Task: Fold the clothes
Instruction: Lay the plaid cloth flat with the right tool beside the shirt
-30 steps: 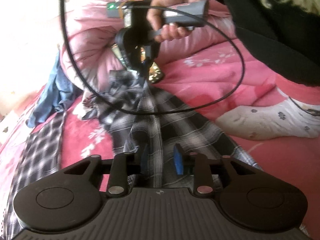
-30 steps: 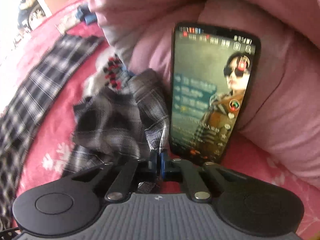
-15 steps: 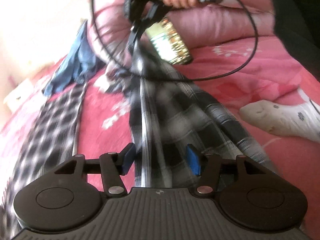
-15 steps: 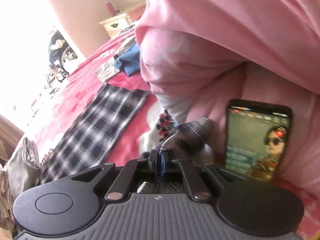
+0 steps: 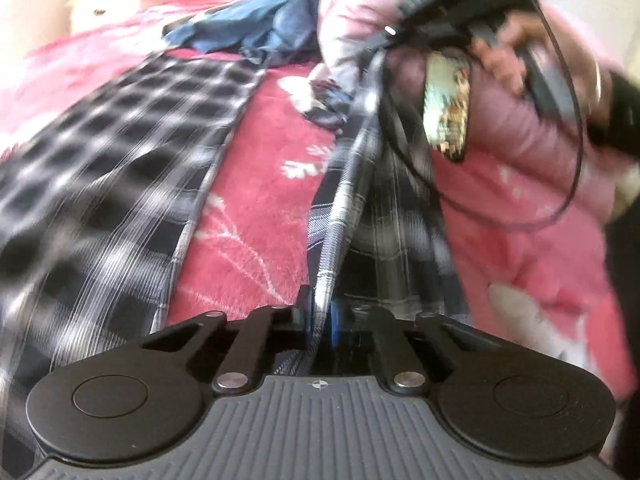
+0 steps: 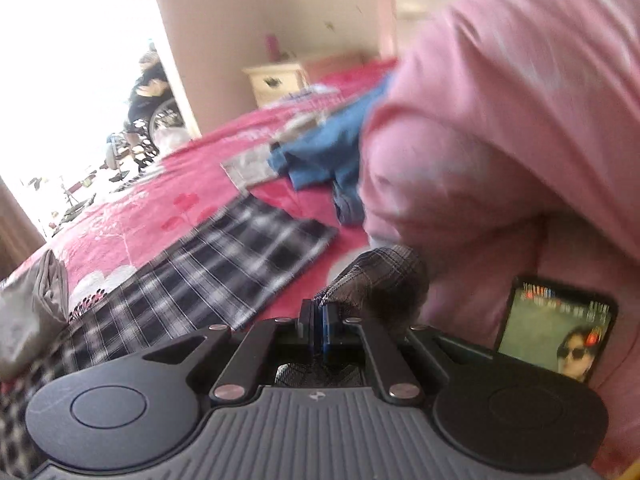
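A grey plaid garment [image 5: 384, 216] stretches in a taut fold across the red bedspread [image 5: 248, 208] between both grippers. My left gripper [image 5: 320, 312] is closing its jaws, and the garment's near edge is pinched between the pads. In the left wrist view, a hand [image 5: 504, 64] holds the right gripper [image 5: 384, 40] at the far end, lifted above the bed. The right wrist view shows my right gripper [image 6: 320, 312] shut on a bunched corner of the plaid garment [image 6: 380, 276].
A second black-and-white plaid cloth [image 5: 120, 152] [image 6: 224, 272] lies flat to the left. Blue clothes [image 5: 260, 28] [image 6: 332, 152] sit beside the pink quilt [image 6: 500, 120]. A lit phone [image 6: 556, 328] [image 5: 446, 108] leans on the quilt. There is a grey bag [image 6: 32, 312] at far left.
The left gripper's jaws went from wide apart to closed on the garment's edge, and it rolled and shifted. The right gripper rose with its corner, so the garment is pulled taut.
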The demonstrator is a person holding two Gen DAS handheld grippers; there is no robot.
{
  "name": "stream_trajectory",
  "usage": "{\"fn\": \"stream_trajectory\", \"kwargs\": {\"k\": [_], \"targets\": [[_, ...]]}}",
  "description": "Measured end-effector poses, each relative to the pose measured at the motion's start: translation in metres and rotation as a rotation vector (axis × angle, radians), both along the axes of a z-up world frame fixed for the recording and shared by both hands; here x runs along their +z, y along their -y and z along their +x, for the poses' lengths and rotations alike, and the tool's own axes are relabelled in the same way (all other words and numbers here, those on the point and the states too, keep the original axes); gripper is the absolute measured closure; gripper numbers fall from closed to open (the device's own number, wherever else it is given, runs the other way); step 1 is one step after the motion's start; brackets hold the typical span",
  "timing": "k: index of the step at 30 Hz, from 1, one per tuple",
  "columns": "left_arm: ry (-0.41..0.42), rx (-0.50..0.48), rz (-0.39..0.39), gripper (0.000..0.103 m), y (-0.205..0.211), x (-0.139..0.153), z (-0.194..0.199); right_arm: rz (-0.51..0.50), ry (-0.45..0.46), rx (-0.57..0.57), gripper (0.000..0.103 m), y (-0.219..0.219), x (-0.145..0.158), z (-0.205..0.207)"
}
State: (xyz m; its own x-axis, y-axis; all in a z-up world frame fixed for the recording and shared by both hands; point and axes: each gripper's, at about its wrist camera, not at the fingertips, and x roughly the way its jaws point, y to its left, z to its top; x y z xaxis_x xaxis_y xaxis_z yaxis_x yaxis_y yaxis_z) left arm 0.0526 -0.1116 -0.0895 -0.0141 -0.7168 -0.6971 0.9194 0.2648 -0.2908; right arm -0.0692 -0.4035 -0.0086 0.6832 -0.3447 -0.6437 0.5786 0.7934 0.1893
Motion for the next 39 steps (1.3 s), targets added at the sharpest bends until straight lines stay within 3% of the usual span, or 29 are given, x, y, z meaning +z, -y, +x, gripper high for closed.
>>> {"fn": "stream_trajectory", "kwargs": {"k": [5,9,10,11,14,16,18,20,22,23,26,29,31,35,37,39], "targets": [[-0.086,0.177,-0.031,0.099,-0.027,0.011,0.023,-0.122,0.046,0.086,0.099,-0.019,0.009,0.026],[-0.114,0.344,-0.017,0.099,-0.043,0.007,0.049,-0.183,0.027,0.189,0.094,-0.027,-0.016,0.079],[-0.114,0.380,-0.007,0.100,-0.045,0.005,0.056,-0.156,0.000,0.231,0.087,-0.024,-0.028,0.094],[-0.107,0.409,0.011,0.100,-0.046,0.001,0.061,-0.130,-0.026,0.273,0.071,-0.021,-0.040,0.109],[-0.085,0.451,0.064,0.100,-0.049,-0.008,0.068,0.041,0.019,0.264,0.069,0.004,-0.053,0.117],[-0.092,0.453,0.079,0.100,-0.047,-0.011,0.070,0.099,0.093,0.182,0.067,0.018,-0.043,0.096],[-0.110,0.412,0.070,0.098,-0.044,-0.009,0.069,0.083,0.107,0.132,0.065,0.024,-0.031,0.074],[-0.087,0.340,0.063,0.095,-0.038,-0.007,0.061,0.070,0.056,0.105,0.065,0.023,-0.024,0.052],[-0.043,0.259,0.069,0.072,-0.029,-0.007,0.053,0.077,0.004,0.072,0.060,0.022,-0.025,0.029],[-0.016,0.216,0.077,0.068,-0.025,-0.008,0.047,0.094,-0.018,0.047,0.060,0.021,-0.029,0.019],[0.054,0.120,0.107,0.065,-0.011,-0.013,0.029,0.175,-0.083,-0.033,0.056,0.024,-0.048,-0.004],[0.117,0.102,0.137,0.065,-0.003,-0.018,0.020,0.288,-0.113,-0.118,0.056,0.034,-0.072,-0.015],[0.095,0.109,0.142,0.065,0.001,-0.017,0.025,0.360,-0.092,-0.145,0.056,0.043,-0.082,-0.015],[-0.032,0.168,0.131,0.065,-0.005,-0.013,0.041,0.464,-0.058,-0.188,0.056,0.057,-0.102,-0.011],[-0.075,0.188,0.125,0.065,-0.006,-0.011,0.043,0.511,-0.052,-0.205,0.065,0.061,-0.112,-0.008],[-0.087,0.186,0.131,0.065,-0.004,-0.012,0.039,0.500,-0.041,-0.205,0.091,0.059,-0.112,-0.008]]}}
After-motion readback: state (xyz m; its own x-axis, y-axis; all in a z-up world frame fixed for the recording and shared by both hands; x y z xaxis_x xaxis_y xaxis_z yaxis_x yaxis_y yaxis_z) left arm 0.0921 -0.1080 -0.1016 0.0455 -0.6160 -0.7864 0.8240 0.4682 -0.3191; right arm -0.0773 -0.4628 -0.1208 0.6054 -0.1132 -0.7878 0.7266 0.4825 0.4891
